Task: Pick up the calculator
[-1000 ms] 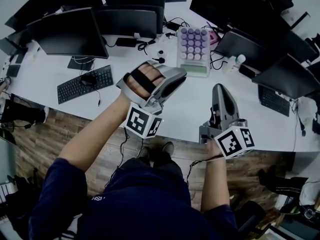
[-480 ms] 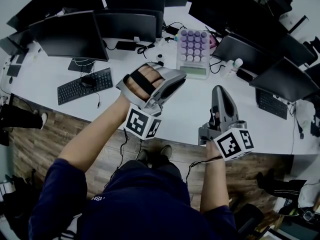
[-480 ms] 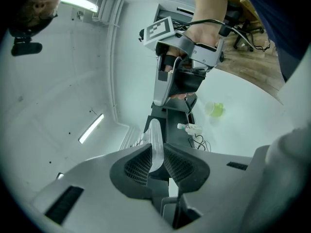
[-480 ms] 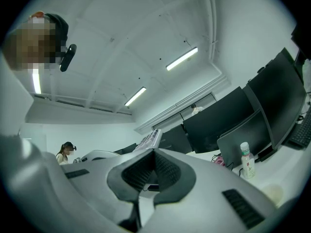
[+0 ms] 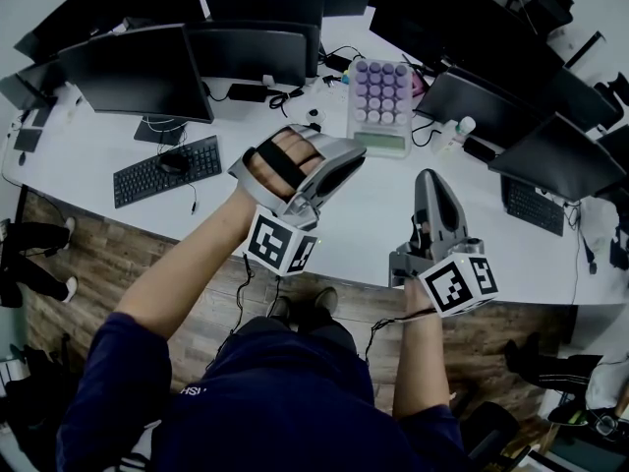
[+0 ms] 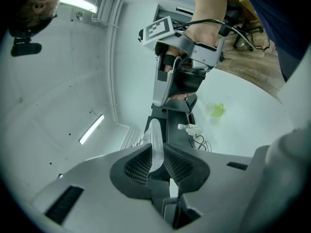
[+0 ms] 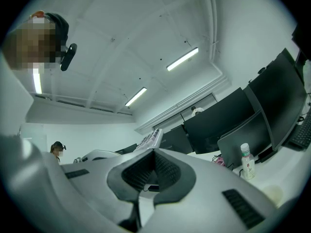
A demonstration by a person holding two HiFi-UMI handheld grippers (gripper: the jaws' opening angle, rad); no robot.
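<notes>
Left gripper view shows the left gripper (image 6: 155, 152) closed on the near end of the calculator (image 6: 154, 131), whose long axis runs straight ahead from its jaws, while the right gripper (image 5: 431, 173), shut and empty, hangs beside it.

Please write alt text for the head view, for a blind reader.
Seen from above, a person's left gripper holds a calculator with purple keys over a white desk crowded with monitors; the right gripper is shut and empty beside it.

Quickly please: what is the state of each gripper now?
Left gripper: jaws closed on the calculator.
Right gripper: jaws closed, holding nothing.
</notes>
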